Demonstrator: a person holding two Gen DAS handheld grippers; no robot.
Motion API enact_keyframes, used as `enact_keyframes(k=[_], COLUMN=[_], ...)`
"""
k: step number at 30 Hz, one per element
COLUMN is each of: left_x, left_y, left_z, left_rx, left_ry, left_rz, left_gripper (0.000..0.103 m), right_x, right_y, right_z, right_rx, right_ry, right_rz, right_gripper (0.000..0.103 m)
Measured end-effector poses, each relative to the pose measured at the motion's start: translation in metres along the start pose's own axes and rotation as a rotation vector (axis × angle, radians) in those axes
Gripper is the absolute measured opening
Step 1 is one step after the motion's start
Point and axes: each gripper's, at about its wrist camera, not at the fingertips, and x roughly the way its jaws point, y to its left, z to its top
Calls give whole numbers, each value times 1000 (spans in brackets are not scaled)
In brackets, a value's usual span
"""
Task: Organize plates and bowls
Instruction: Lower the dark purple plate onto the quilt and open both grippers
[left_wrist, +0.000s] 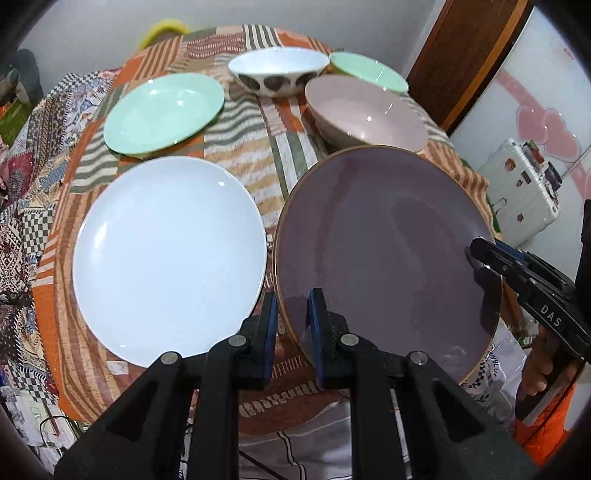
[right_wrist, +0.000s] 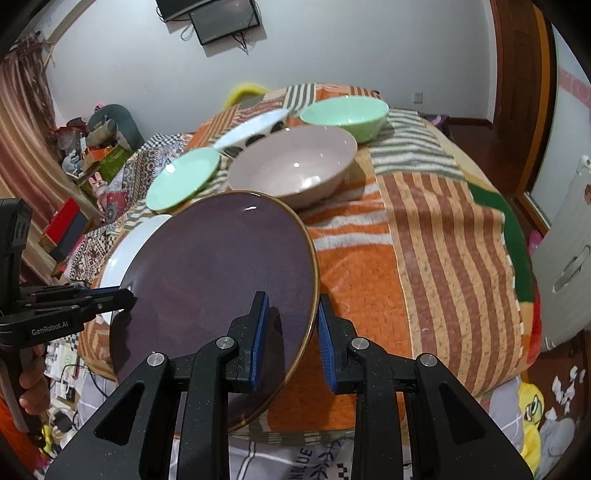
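A large purple plate (left_wrist: 388, 240) with a brown rim hangs tilted over the table's near edge. My left gripper (left_wrist: 293, 297) is shut on its left rim, one blue pad on each face. My right gripper (right_wrist: 291, 299) is shut on the opposite rim of the purple plate (right_wrist: 221, 277). The right gripper (left_wrist: 476, 253) shows at the plate's far side in the left wrist view; the left gripper (right_wrist: 127, 297) shows likewise in the right wrist view. A white plate (left_wrist: 166, 258) lies flat to the left, and the held plate partly covers it in the right wrist view.
On the patchwork tablecloth (left_wrist: 280, 155) behind stand a mint plate (left_wrist: 164, 112), a spotted white bowl (left_wrist: 277, 74), a pink bowl (left_wrist: 365, 110) and a green bowl (left_wrist: 369, 70). A white suitcase (left_wrist: 517, 192) stands right of the table. Clutter (right_wrist: 92, 147) lies by the left wall.
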Motion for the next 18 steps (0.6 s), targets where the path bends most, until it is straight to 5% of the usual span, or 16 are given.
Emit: enact_keyframes(k=[18], left_x=[54], left_y=[1], left_z=[19], left_rx=[-16], left_ry=[109], left_rz=[15], left_gripper=[16], right_x=[36], right_y=[-17], right_z=[-3], right_rx=[50], right_ry=[86], right_rz=[-9], right_gripper=[23])
